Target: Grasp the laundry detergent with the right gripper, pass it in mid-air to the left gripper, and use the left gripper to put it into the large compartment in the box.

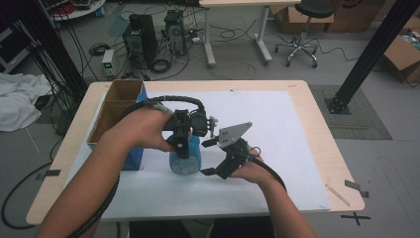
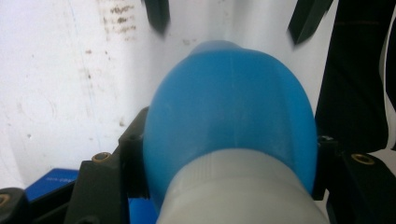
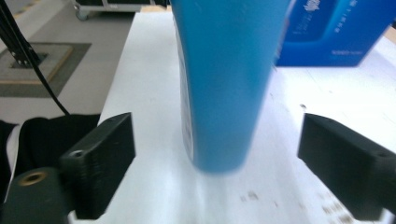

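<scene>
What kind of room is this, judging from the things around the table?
Probably a lab or workshop: computer towers and loose cables sit on the floor behind the table, beside a rolling stool and cardboard boxes.

A lab or workshop: computer towers [image 1: 140, 37] and tangled cables [image 1: 163, 63] sit on the grey floor, a rolling stool [image 1: 308, 25] and cardboard boxes [image 1: 403, 57] stand beyond the desk [image 1: 317, 124].

Even indoor light, blurred close-ups
</scene>
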A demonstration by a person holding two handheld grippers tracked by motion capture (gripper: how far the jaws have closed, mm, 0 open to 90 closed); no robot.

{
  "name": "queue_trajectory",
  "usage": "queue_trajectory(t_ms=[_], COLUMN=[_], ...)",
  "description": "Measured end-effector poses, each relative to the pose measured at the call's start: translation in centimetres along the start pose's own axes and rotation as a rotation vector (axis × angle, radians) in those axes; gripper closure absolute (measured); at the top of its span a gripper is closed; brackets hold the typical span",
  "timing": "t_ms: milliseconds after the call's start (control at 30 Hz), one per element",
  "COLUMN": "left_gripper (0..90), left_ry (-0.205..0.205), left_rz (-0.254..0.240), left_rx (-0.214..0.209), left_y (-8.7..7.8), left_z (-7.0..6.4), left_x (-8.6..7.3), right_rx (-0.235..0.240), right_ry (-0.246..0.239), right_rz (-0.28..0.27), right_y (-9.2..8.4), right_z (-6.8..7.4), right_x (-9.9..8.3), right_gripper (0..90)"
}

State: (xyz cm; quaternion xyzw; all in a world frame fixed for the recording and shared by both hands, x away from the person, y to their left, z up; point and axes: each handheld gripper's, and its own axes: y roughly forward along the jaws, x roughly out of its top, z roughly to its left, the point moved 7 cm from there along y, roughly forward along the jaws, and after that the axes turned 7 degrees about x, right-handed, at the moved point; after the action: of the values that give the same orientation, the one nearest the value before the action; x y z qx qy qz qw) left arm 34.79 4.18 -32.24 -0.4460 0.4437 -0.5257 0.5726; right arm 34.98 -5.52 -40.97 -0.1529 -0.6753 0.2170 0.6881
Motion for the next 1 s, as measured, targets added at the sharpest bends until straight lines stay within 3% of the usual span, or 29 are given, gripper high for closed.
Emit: queue_trajectory(t_ms=[233,333,500,567,600,700,867,1000], left_gripper=[38.0,38.0,38.0,38.0,38.0,38.0,37.9,37.9], left_ry=[-0.029,-0.047,-0.090,-0.115,-0.129,-0.191,-0.312,-0.460], left_rz=[0.014,0.025,0.039,0.049,0.052,0.062,0.076,0.085], left_rx=[0.000,-0.003,-0.009,-0.010,-0.009,-0.010,-0.003,-0.008], left_y=[-0.6,-1.1,-2.2,-2.7,-3.0,-4.1,-6.1,-8.1], left_z=[0.7,1.0,1.7,2.0,2.2,3.0,4.3,5.5], left_x=[-0.7,-0.8,-1.2,-1.5,-1.6,-2.2,-3.6,-4.9], right_rx=[-0.033,-0.039,-0.035,-0.026,-0.026,-0.017,-0.004,0.003], right_ry=[0.014,0.014,0.016,0.017,0.017,0.030,0.031,0.041], right_rz=[0.083,0.137,0.254,0.345,0.345,0.438,0.537,0.604], right_y=[-2.8,-3.7,-5.0,-5.7,-5.7,-6.5,-7.5,-8.2], right_z=[-0.1,0.0,-0.1,-0.3,-0.3,-0.5,-0.6,-0.6], right_x=[-0.3,-0.5,-1.0,-1.5,-1.5,-2.0,-2.6,-2.9], right_gripper=[0.0,0.0,0.0,0.0,0.0,0.0,0.0,0.0])
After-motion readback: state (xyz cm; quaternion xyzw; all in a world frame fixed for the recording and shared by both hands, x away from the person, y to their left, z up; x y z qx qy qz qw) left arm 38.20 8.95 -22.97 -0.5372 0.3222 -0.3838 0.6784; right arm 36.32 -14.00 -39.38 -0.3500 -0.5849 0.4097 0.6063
